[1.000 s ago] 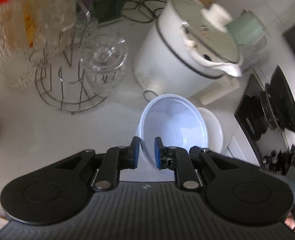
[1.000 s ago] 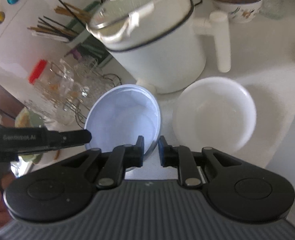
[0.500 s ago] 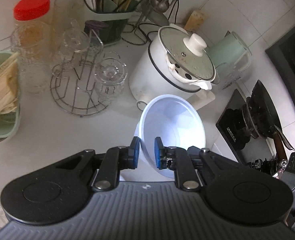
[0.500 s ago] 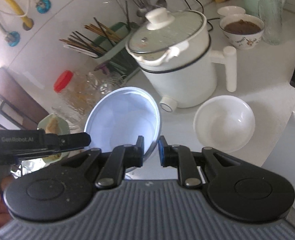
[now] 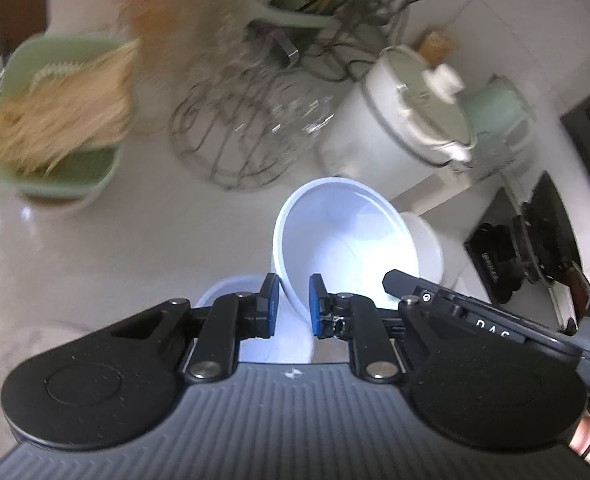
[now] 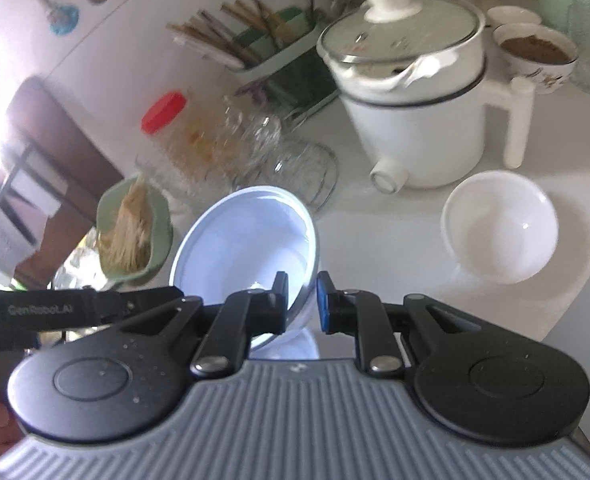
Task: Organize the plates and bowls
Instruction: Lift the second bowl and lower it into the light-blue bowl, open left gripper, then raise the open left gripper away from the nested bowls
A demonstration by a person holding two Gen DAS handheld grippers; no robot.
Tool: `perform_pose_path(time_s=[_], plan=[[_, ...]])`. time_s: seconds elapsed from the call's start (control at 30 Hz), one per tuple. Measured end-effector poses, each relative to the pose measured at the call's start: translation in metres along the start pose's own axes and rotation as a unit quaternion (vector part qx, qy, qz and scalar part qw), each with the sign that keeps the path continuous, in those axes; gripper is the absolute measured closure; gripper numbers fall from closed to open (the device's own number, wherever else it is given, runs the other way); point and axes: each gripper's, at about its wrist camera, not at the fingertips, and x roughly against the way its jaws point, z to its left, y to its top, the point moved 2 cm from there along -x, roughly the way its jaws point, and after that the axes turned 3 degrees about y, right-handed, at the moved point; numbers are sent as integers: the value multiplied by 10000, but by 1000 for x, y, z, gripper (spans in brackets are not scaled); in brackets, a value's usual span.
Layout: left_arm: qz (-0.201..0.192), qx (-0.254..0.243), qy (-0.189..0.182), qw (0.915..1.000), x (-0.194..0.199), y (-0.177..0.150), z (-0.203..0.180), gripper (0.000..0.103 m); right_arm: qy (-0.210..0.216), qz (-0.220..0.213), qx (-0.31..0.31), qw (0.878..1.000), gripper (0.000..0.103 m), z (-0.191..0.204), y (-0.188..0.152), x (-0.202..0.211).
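A pale blue bowl (image 5: 347, 240) is held tilted above the white counter by both grippers. My left gripper (image 5: 292, 312) is shut on its near rim. My right gripper (image 6: 301, 306) is shut on the rim of the same bowl (image 6: 247, 240) from the other side. A white bowl (image 6: 499, 226) sits on the counter to the right, in front of the pot; its edge shows behind the blue bowl in the left wrist view (image 5: 427, 240). Another pale dish (image 5: 231, 292) lies below my left fingers, mostly hidden.
A white electric pot (image 6: 415, 92) with a glass lid stands behind the white bowl. A wire rack with glasses (image 5: 247, 136), a red-lidded jar (image 5: 151, 0), a green basket of noodles (image 5: 55, 120) and a utensil holder (image 6: 271, 48) line the back. A stove (image 5: 535, 240) lies right.
Both grippers have carried the blue bowl back and to the left, away from the pot and the white bowl. The green basket has come into view. The grip is unchanged.
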Motion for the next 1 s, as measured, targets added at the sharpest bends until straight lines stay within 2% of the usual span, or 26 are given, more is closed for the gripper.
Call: perform_pose_path(time_s=[0.37,0.5,0.7,0.73,0.83,1.0], plan=[[334,180,410,9984,-9,-41,26,85,8,783,60,9969,85,2,-33,-34],[322,259,534,9977,-9,-46,35,85,64,885,44,9960,85,5,-38,-41],[97,341,672,9971,6,-45,44,84,-54,811,206,9965,83,14,-35,-40],[64,354,685,9970,8,-45,44,83,-89,782,229,9966,79,16,-34,-38],[-68,366,627,9973,17,-40,43,83,-141,510,269,9982,63,19,-29,-27],[-415,67,567,9975,40,-30,29,83,-233,-25,438,9988,62,27,-20,-3]])
